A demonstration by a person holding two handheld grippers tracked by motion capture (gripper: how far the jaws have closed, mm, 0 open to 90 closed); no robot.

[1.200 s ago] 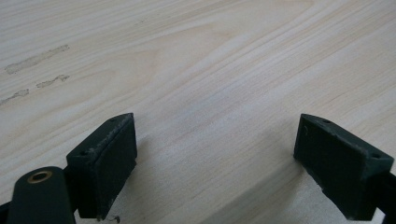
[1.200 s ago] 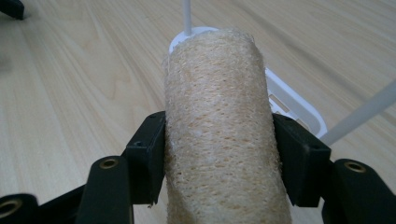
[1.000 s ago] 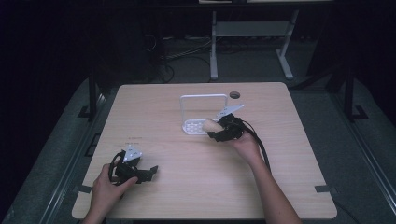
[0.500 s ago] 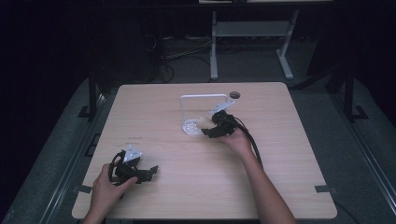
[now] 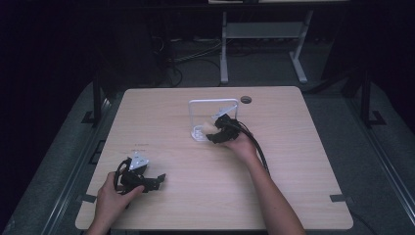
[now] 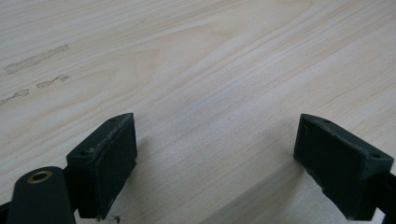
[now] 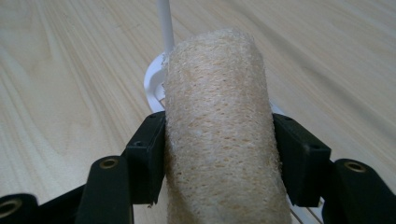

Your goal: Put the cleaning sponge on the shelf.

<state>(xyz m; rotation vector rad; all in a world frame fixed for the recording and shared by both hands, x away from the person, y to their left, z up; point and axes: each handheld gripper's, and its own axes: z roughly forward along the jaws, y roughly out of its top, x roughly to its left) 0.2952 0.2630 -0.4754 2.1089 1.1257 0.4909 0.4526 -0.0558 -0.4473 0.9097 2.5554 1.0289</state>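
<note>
A beige loofah sponge (image 7: 217, 126) is clamped between the jaws of my right gripper (image 7: 217, 158), which is shut on it. In the high view that right gripper (image 5: 215, 135) holds the sponge (image 5: 209, 128) over the base of a white wire rack (image 5: 213, 103) at the table's middle back. The rack's white upright post (image 7: 164, 25) and round base (image 7: 153, 79) stand just behind the sponge. My left gripper (image 5: 155, 181) rests low on the table at the front left, open, with bare wood between its fingers (image 6: 105, 165).
The light wooden table (image 5: 293, 161) has a small dark round grommet (image 5: 245, 99) near its back edge. A black cable (image 5: 254, 144) trails from the right gripper along the forearm. Faint scuff marks (image 6: 35, 58) lie ahead of the left gripper. Dark floor and a metal stand lie beyond.
My right gripper has moved left and slightly forward with the sponge, closer to the rack's base. The left gripper has stayed put.
</note>
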